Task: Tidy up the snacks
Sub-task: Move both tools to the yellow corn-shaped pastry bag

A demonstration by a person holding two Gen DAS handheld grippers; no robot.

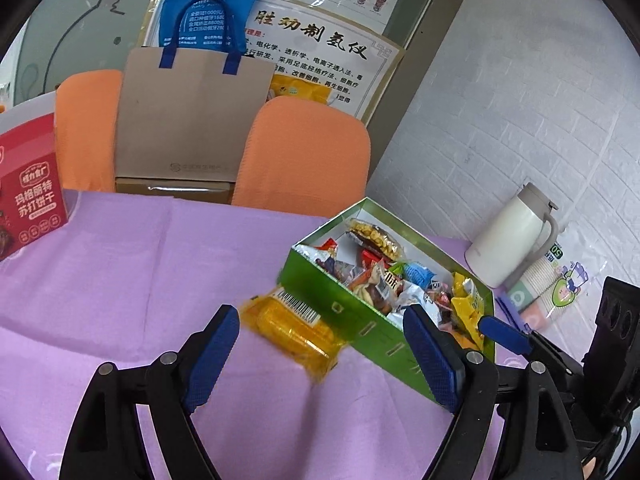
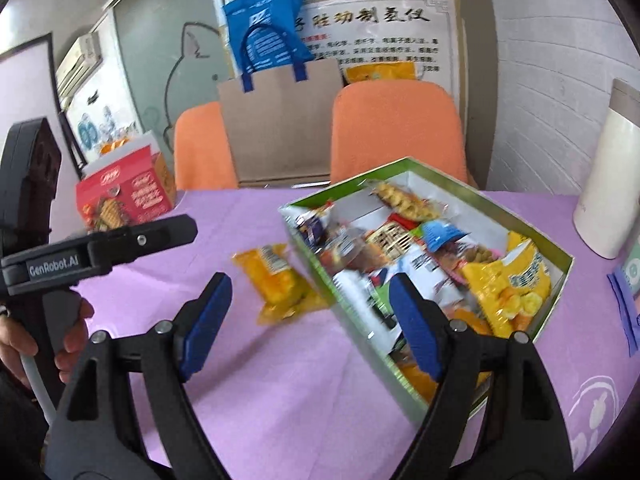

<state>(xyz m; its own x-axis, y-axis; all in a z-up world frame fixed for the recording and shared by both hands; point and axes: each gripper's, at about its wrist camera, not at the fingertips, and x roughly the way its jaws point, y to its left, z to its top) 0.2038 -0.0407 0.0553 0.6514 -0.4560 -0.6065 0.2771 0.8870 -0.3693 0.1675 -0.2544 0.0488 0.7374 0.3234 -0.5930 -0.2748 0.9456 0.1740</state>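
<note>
Left wrist view puts the flat orange-yellow plastic snack packet (image 1: 294, 330) on the lilac tablecloth (image 1: 140, 264), its far end touching or just beside the outer wall of the open green cardboard box (image 1: 376, 320) already heaped with wrapped snacks. Your left gripper (image 1: 320, 344) is spread wide and holds nothing, with the packet between its blue pads; your right gripper (image 2: 308, 320), equally wide and empty, hovers over the box's near corner. Judging by this, the packet is the last loose snack. Lower the left claw squarely, pinch across the packet's narrow width, not its crinkly sealed edge, lift clear of the wall, and release over a gap inside.
</note>
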